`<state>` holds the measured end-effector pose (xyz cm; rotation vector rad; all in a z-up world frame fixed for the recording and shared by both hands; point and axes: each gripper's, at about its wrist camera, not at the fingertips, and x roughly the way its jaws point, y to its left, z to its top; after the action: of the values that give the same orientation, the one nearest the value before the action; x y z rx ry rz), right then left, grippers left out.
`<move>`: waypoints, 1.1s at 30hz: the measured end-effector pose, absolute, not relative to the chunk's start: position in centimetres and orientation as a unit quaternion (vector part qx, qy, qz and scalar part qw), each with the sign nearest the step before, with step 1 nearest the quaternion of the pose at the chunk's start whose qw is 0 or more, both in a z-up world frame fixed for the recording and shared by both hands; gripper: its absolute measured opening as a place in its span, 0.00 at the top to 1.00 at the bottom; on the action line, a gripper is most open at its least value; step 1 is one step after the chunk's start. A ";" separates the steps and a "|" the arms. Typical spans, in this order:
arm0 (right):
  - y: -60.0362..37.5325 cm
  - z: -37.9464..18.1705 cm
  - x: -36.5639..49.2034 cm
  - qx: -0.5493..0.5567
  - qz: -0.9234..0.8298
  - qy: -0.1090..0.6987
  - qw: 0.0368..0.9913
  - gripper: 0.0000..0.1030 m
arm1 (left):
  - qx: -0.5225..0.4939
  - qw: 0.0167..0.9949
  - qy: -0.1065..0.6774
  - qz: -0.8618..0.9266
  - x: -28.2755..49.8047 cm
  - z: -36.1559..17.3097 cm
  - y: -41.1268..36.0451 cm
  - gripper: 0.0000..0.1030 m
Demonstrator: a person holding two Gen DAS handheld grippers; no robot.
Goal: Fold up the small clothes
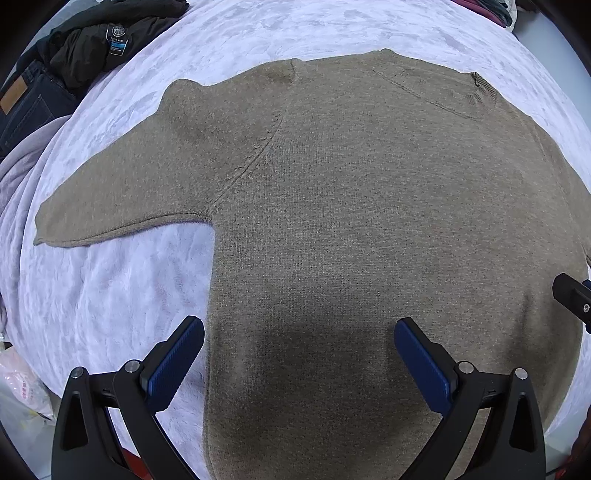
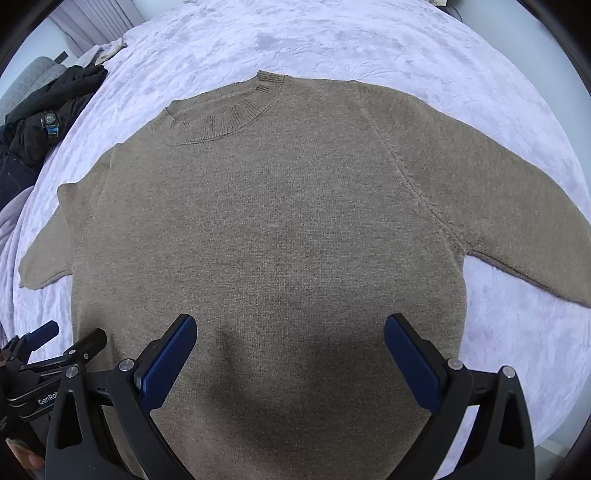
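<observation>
While the sweater (image 1: 332,221) lies flat, the left gripper (image 1: 299,350) and right gripper (image 2: 290,347) hover, fingers apart. Pinching only the top layer risks a crooked fold.

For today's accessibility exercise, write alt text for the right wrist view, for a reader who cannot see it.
A brown knit sweater lies flat, sleeves spread, on a pale lilac blanket, its ribbed collar at the far end. The open right gripper hovers over its lower half. Dark clothes are piled at the far left.

Sweater (image 1: 332,221) flat on blanket (image 1: 258,33) — clothes pile (image 1: 92,44) far-left
</observation>
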<state>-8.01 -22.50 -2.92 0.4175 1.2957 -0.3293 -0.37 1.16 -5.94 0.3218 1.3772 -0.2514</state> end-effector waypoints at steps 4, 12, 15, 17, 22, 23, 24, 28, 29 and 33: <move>-22.4 -3.0 -7.8 0.189 -0.151 0.598 0.764 0.01 | 0.146 0.752 0.632 -0.116 0.2 -6.0 1.0 0.00; -22.2 -3.2 -7.5 0.185 -0.152 0.604 0.760 0.01 | 0.143 0.752 0.633 -0.113 1.1 -5.6 0.1 0.00; -22.1 -3.2 -7.4 0.183 -0.153 0.604 0.760 0.01 | 0.144 0.754 0.631 -0.113 1.1 -5.5 0.3 0.00; -22.0 -3.2 -7.4 0.180 -0.153 0.606 0.760 0.01 | 0.144 0.754 0.631 -0.113 1.1 -5.5 0.4 0.00; -21.8 -3.1 -7.2 0.177 -0.153 0.607 0.760 0.01 | 0.143 0.755 0.630 -0.112 1.2 -5.4 0.4 0.00; -21.8 -3.1 -7.2 0.176 -0.153 0.607 0.760 0.01 | 0.143 0.755 0.631 -0.112 1.2 -5.4 0.4 0.00; -21.8 -3.1 -7.2 0.176 -0.153 0.607 0.759 0.01 | 0.142 0.754 0.631 -0.112 1.2 -5.4 0.4 0.00; -21.7 -3.1 -7.2 0.176 -0.153 0.607 0.759 0.01 | 0.142 0.755 0.631 -0.112 1.1 -5.3 0.6 0.00; -21.6 -3.1 -7.2 0.176 -0.153 0.607 0.760 0.01 | 0.142 0.755 0.631 -0.112 1.1 -5.3 0.6 0.00; -21.5 -3.1 -7.2 0.177 -0.152 0.606 0.760 0.01 | 0.143 0.755 0.631 -0.111 1.1 -5.2 0.7 0.00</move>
<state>-7.18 -21.51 -3.13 0.3858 1.3192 -0.3317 1.11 0.68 -5.24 0.3113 1.3756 -0.2416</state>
